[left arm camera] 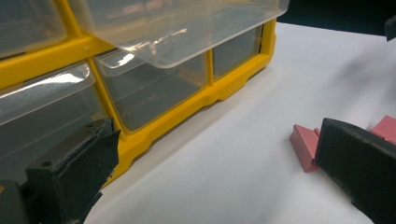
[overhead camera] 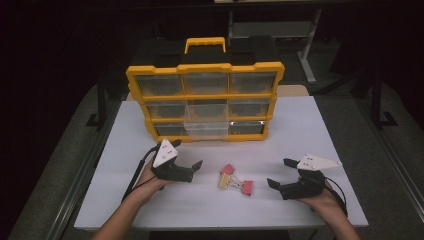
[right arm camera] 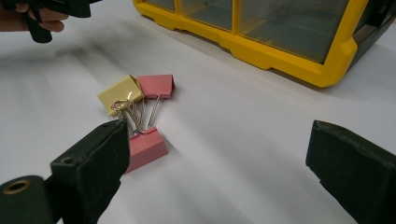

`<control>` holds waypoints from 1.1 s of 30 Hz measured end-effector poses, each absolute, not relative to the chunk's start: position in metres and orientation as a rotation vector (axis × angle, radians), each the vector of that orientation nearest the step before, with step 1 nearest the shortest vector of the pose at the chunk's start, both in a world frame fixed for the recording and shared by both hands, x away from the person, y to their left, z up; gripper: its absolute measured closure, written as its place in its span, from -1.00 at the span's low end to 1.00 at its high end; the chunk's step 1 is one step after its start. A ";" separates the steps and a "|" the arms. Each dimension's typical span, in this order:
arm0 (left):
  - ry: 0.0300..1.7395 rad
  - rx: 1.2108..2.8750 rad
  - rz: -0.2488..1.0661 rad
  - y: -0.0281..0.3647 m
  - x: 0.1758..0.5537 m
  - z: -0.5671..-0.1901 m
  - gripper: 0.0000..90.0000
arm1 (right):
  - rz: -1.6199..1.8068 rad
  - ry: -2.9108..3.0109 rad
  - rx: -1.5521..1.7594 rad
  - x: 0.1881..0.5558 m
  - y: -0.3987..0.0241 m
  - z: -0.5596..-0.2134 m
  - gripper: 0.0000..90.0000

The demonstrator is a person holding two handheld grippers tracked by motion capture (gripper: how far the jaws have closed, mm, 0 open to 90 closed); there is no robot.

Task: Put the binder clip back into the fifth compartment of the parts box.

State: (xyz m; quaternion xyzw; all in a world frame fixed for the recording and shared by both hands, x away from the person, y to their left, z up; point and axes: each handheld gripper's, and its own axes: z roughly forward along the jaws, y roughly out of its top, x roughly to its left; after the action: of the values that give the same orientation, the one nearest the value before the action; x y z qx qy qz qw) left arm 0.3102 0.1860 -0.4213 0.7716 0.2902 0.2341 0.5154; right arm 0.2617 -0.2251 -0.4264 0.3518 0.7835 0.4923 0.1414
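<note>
— What are the two claws doing?
— The left claw (overhead camera: 192, 169) and the right claw (overhead camera: 280, 172) are both spread wide and hold nothing, near the front edge of the bench (overhead camera: 310, 125).
— And the binder clips (overhead camera: 235, 181)?
— They lie between the claws, in front of the yellow drawer organizer (overhead camera: 205, 97), whose middle drawer (overhead camera: 206, 125) is pulled out.

No text, label, brand, number or sign can be read anywhere. The yellow organizer (overhead camera: 205, 100), its clear drawers (left arm camera: 187, 28), the binder clips (right arm camera: 140, 116) and the white table (overhead camera: 300, 130) carry no legible print.
</note>
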 end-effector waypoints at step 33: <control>0.726 1.819 0.544 0.235 0.283 -0.418 -1.00 | 1.420 2.260 1.017 0.262 -0.225 -0.426 -0.87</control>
State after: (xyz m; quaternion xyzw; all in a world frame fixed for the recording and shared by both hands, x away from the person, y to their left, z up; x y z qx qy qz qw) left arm 0.2829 0.2349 -0.4176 0.7607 0.3037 0.2275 0.5267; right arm 0.2621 -0.2254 -0.4264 0.3526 0.7831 0.4922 0.1421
